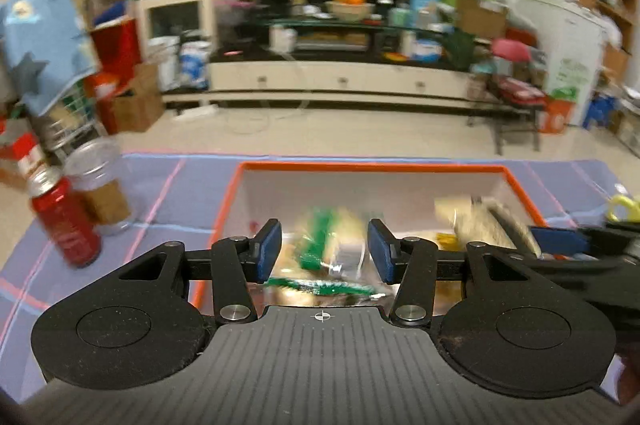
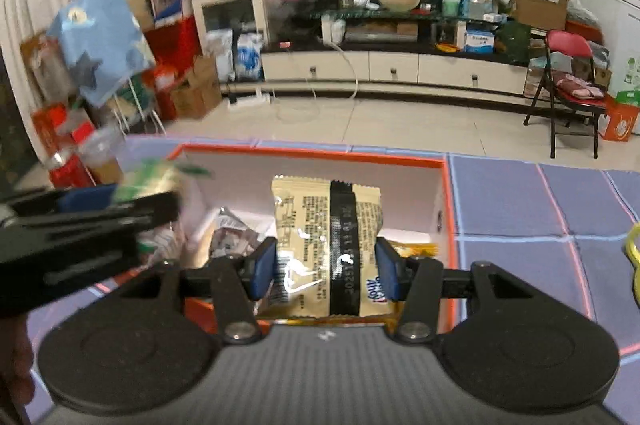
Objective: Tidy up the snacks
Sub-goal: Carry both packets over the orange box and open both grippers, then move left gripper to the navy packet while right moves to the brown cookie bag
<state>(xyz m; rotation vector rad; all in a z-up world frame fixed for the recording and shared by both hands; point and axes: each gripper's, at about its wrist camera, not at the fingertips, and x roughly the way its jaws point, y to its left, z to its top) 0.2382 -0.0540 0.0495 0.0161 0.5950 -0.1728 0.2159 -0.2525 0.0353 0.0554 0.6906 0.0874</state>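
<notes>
left hand-held gripper (image 1: 323,252) clamped, right hand-held gripper (image 2: 326,268) clamped

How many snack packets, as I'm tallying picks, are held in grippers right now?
2. A green-and-clear packet in the left gripper; a cream packet in the right gripper, both above the orange-rimmed box. Others lying inside may be hidden.

the green packet (image 1: 320,245) between the left gripper's (image 1: 323,251) fingers (image 1: 267,251) is smeared by motion, so its print is unreadable and whether the pads press it cannot be told. in the right wrist view the same packet (image 2: 160,173) is a green blur. the cream packet's (image 2: 326,245) lower edge hides behind the right gripper (image 2: 326,271). the orange-rimmed box's (image 1: 360,167) near wall is covered. a yellow thing (image 2: 634,257) (perhaps scissors) is cut by the frame edge.
</notes>
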